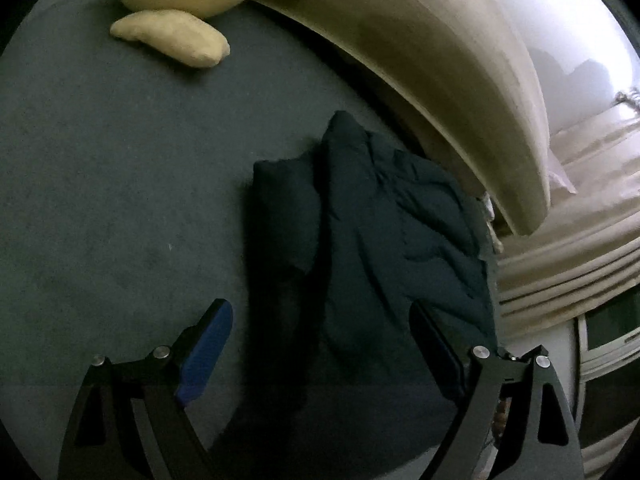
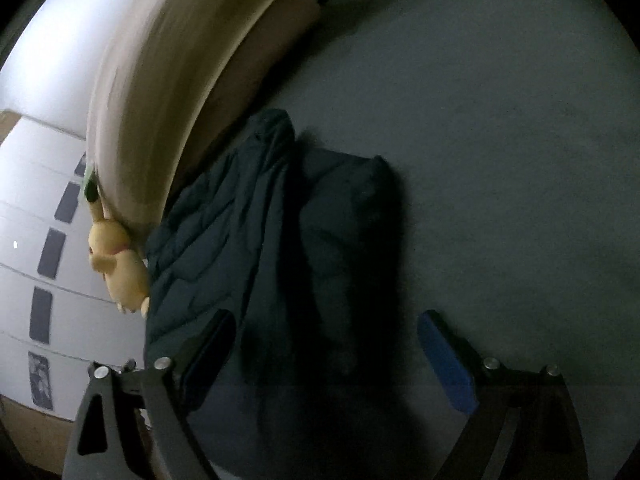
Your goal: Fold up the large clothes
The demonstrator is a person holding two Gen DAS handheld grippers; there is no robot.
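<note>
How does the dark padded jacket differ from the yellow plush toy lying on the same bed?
The jacket is very dark, almost black-green; the plush toy is pale yellow. The jacket is quilted and lies flattened and folded over itself; the toy is rounded and stuffed. The jacket lies just ahead of the left gripper, while the toy sits far off by the headboard. Both are soft and rest on the grey bed cover.

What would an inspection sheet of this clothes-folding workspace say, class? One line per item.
Surface: dark grey bed sheet, mostly bare.
Job's things: dark quilted jacket, folded into a bundle near the beige headboard.
Clutter: yellow plush toy on the sheet; yellow plush figure beside the jacket.
Grippers: left gripper and right gripper open, holding nothing.
Cables: nothing seen.
Surroundings: curtains, white wall.
</note>
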